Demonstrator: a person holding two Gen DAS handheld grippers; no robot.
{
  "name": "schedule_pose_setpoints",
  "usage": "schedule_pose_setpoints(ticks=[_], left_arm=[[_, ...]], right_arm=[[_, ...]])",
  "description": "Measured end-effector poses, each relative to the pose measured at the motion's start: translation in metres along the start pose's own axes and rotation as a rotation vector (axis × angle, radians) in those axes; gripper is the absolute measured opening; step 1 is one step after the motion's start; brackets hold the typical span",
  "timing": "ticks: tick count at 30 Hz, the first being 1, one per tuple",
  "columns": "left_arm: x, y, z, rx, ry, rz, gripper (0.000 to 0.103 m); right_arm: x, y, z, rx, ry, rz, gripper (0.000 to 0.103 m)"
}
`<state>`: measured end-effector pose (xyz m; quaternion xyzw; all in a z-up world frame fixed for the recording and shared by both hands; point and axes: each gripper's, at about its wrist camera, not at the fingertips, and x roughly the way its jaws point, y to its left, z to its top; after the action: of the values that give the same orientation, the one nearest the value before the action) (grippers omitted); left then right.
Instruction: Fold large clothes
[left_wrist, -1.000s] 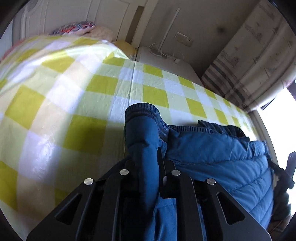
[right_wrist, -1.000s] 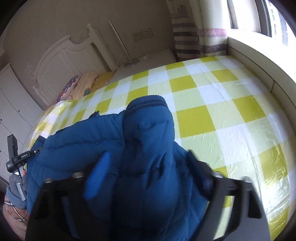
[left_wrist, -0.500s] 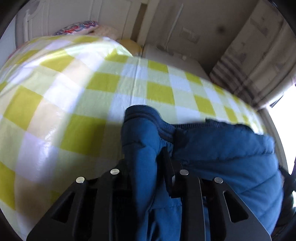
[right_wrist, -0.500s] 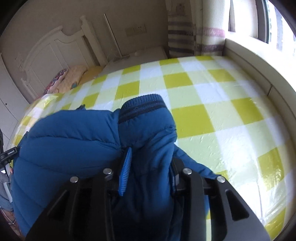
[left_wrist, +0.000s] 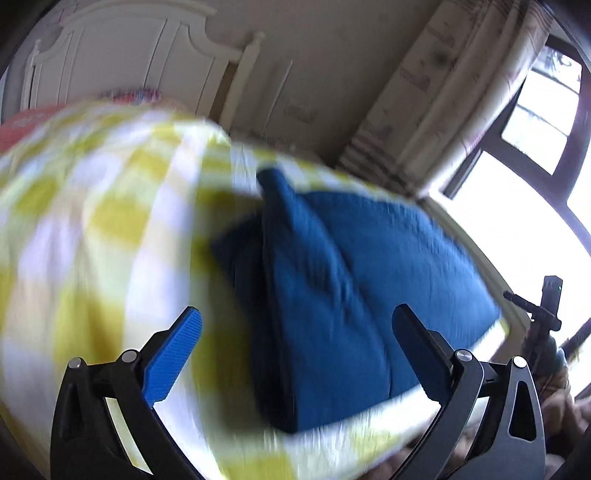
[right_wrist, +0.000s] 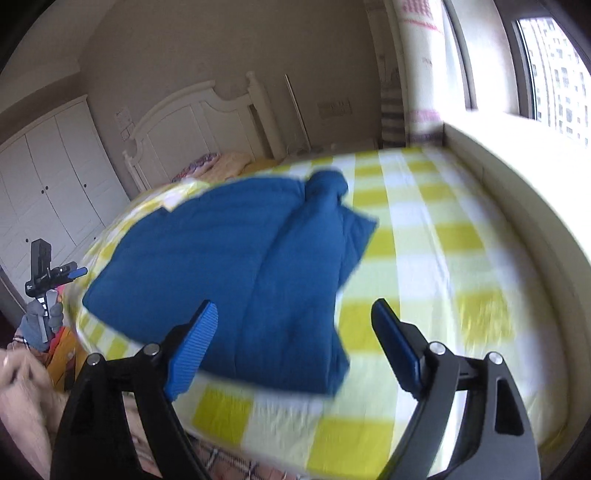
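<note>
Left tongs (left_wrist: 295, 325) and right tongs (right_wrist: 293, 319) have just been opening, now wide and empty; folded blue jacket (right_wrist: 236, 258) lies on checked bed (right_wrist: 443, 258)

Big blue puffy jacket (right_wrist: 236, 258) lying flat and folded on the yellow-and-white checked bed cover (right_wrist: 424, 258), both sleeves laid over the body, one knit cuff (right_wrist: 327, 184) poking out toward 12 o'clock in the right wrist view, free of both grippers, edges blurry.
</note>
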<state>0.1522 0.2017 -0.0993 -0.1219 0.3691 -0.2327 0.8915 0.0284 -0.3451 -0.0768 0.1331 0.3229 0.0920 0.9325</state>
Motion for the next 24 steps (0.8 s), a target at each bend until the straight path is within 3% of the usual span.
schedule_pose_setpoints(ticks=[4, 6, 9, 10, 13, 14, 16, 24], left_arm=[[0.018, 0.003, -0.032, -0.04, 0.048, -0.015, 0.099], [0.029, -0.005, -0.036, -0.04, 0.031, -0.01, 0.099], [0.041, -0.016, -0.033, -0.035, 0.028, -0.026, 0.098], [0.044, -0.018, -0.033, -0.051, 0.019, -0.021, 0.09], [0.041, -0.023, -0.037, -0.068, -0.025, -0.011, 0.064], [0.035, -0.024, -0.04, -0.063, -0.048, 0.02, 0.049], [0.024, -0.019, -0.043, -0.089, -0.064, 0.011, 0.042], [-0.013, -0.012, -0.069, -0.086, -0.055, 0.026, 0.041]], right_arm=[[0.012, -0.011, -0.03, 0.099, -0.006, 0.078, 0.083], [0.023, -0.008, -0.034, 0.11, -0.007, 0.088, 0.078], [0.033, 0.0, -0.034, 0.084, -0.011, 0.046, 0.061], [0.034, 0.002, -0.033, 0.086, -0.017, 0.044, 0.046], [0.034, 0.01, -0.035, 0.078, -0.05, 0.015, 0.03], [0.034, 0.016, -0.037, 0.07, -0.057, -0.002, 0.028], [0.034, 0.025, -0.04, 0.063, -0.058, -0.012, 0.025], [0.008, 0.049, -0.068, 0.041, -0.035, 0.044, 0.023]])
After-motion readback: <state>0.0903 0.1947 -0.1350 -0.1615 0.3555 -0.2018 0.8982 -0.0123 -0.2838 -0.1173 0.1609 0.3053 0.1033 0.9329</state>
